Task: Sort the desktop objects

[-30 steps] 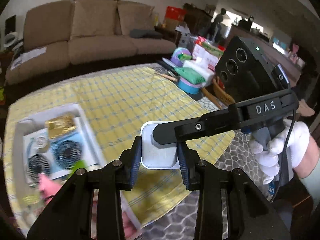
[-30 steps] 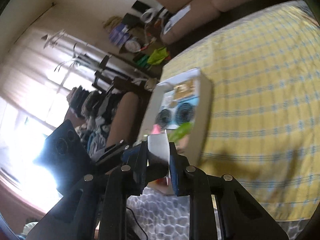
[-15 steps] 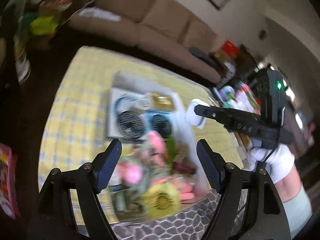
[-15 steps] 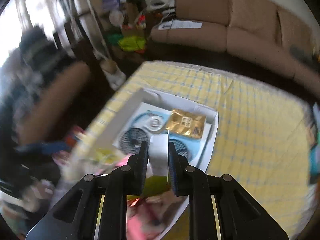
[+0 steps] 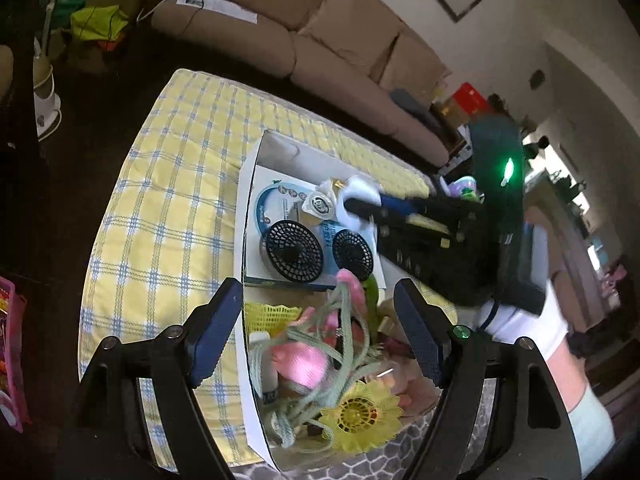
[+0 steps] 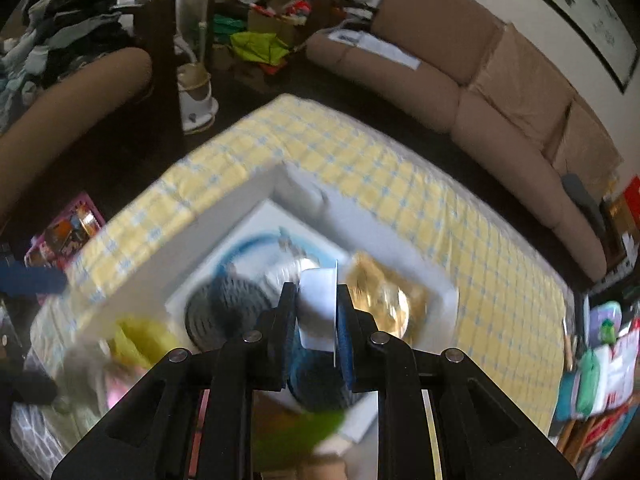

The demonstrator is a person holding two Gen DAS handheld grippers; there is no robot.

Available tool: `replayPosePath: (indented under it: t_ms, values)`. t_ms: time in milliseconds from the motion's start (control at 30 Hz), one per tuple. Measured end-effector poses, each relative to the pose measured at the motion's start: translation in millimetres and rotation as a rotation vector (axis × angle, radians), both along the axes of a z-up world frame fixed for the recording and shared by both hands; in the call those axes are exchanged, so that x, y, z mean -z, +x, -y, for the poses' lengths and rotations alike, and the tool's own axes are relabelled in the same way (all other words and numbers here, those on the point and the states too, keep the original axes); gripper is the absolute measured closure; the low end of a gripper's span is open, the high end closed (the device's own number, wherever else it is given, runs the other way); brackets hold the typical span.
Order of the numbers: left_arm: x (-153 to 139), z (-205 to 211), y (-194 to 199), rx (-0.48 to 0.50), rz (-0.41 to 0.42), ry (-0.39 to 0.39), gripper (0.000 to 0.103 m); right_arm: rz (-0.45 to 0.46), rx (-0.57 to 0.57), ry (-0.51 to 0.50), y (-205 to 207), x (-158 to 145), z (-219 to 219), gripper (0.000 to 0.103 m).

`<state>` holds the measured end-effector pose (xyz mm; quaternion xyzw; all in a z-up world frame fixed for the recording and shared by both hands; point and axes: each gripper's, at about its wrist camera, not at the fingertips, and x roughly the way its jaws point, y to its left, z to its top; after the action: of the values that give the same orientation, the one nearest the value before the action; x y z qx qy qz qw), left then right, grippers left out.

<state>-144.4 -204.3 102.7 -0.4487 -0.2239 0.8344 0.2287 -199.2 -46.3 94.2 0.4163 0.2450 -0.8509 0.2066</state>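
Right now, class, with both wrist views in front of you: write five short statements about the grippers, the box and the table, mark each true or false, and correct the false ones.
1. The right gripper is shut on a white object. True.
2. The left gripper grips the pink toy. False: its jaws stand open and empty above the white box.
3. The tablecloth is yellow with blue checks. True.
4. The box is empty. False: a package with two black fans, green cord and other items lie inside.
5. A brown sofa stands beyond the table. True.
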Motion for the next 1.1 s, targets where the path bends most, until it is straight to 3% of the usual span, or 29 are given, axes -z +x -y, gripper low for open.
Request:
replayPosePath:
  t_ms: [133,300,500,533,667,833,967,1100]
  values:
    - [5.3,-7.3,-7.5,0.012,0.014,-0.012,0.028,-0.023,-0.032,0.034,-22.6,-7.7,26.9,0.085]
    - [13.0,-15.8,-19.0,0.036,0.034,0.005,0.028,-0.018,-0.048,0.119,-46.8,19.1,52.8,0.085]
    - [19.8,-11.8,-22.1,0.028,0.058,0.030,0.028,-0.013,-0.061,0.134,-51.6,36.5,55.5,0.082]
    - [19.9,-11.1,-22.1,0.027,0.061,0.035,0.028,0.004,-0.069,0.112,-51.3,36.6,54.8,0.082]
    - [19.8,-10.1,-21.4,0.026,0.063,0.039,0.028,0.123,-0.079,0.003,-52.2,37.1,52.1,0.053]
    - [15.6,-9.5,-20.0,0.026,0.048,0.027,0.027,0.130,-0.040,-0.184,-41.0,4.6,26.7,0.051]
    - [9.9,-16.3,-13.3,0.019,0.021,-0.048,0.025,0.112,0.003,-0.315,-24.9,-21.5,-6.4,0.040]
    - [6.9,-25.4,-3.6,0.023,0.003,-0.107,0.024,0.095,0.043,-0.353,-4.5,-36.1,-37.2,0.039]
